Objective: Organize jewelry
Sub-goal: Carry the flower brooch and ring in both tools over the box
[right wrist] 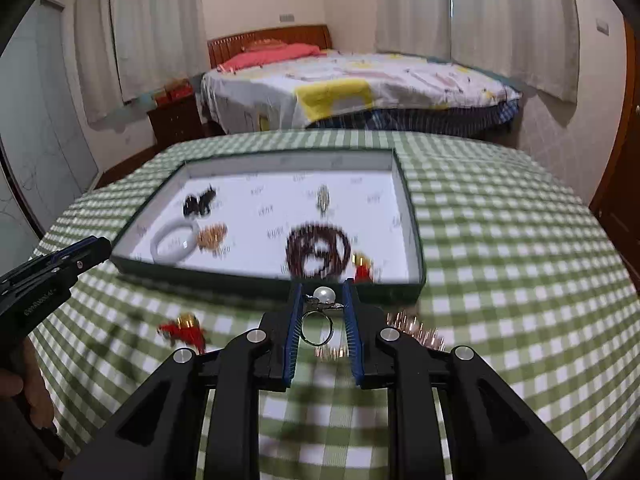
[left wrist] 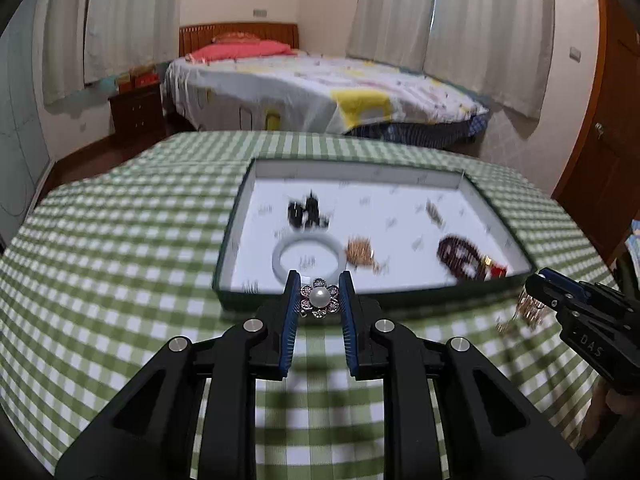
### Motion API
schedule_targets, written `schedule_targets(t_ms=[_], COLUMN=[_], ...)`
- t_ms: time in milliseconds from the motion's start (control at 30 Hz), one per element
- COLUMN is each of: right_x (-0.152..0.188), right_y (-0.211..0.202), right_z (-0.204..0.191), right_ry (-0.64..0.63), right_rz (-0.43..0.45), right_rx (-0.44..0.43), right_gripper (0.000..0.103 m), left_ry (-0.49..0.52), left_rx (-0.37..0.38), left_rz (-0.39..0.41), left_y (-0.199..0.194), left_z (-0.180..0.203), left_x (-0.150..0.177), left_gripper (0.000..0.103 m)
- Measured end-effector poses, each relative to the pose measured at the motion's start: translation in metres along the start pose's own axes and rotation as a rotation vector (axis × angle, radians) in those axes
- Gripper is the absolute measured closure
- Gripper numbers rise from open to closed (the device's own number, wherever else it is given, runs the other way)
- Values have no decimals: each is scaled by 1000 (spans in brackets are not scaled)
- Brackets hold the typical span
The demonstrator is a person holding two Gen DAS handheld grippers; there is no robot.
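My left gripper (left wrist: pixel 319 296) is shut on a pearl flower brooch (left wrist: pixel 319 297), held just before the near wall of the green jewelry tray (left wrist: pixel 280 298). My right gripper (right wrist: pixel 321 306) is shut on a pearl ring (right wrist: pixel 320 312), held near the tray's near wall (right wrist: pixel 224 282). In the tray lie a white bangle (left wrist: pixel 308 255), a gold piece (left wrist: pixel 360 251), a black item (left wrist: pixel 306 212), a dark bead bracelet (left wrist: pixel 458 256) and a red-gold charm (left wrist: pixel 494 268). A red tassel charm (right wrist: pixel 182 330) and a gold chain (right wrist: pixel 416 330) lie on the cloth.
The table has a green checked cloth (left wrist: pixel 120 240). A bed (left wrist: pixel 312 88) and a nightstand (left wrist: pixel 136 112) stand behind it, a wooden door (left wrist: pixel 600 140) at right. The right gripper (left wrist: pixel 536 286) shows at the right edge of the left wrist view, above the gold chain (left wrist: pixel 528 310).
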State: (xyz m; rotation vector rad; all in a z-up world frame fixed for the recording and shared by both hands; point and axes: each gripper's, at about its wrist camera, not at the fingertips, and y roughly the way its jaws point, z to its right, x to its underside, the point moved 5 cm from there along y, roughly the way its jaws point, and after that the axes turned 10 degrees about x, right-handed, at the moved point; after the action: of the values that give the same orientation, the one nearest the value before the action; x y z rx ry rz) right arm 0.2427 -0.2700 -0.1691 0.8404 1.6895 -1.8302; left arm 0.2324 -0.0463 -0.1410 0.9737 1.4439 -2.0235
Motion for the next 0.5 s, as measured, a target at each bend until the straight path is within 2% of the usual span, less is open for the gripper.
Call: schedule_targets(t_ms=[267,500], right_x=[-50,-96], right_y=[0,19], right_z=[1,-1], right_ry=[0,-16], right_rz=[109,187], right_rx=[-2,10], right_gripper=[82,82], left_ry=[31,59], left_rx=[29,29], left_rz=[80,131], left_y=[5,37], left_z=[7,15], left_x=[-46,-87], left_gripper=[84,84])
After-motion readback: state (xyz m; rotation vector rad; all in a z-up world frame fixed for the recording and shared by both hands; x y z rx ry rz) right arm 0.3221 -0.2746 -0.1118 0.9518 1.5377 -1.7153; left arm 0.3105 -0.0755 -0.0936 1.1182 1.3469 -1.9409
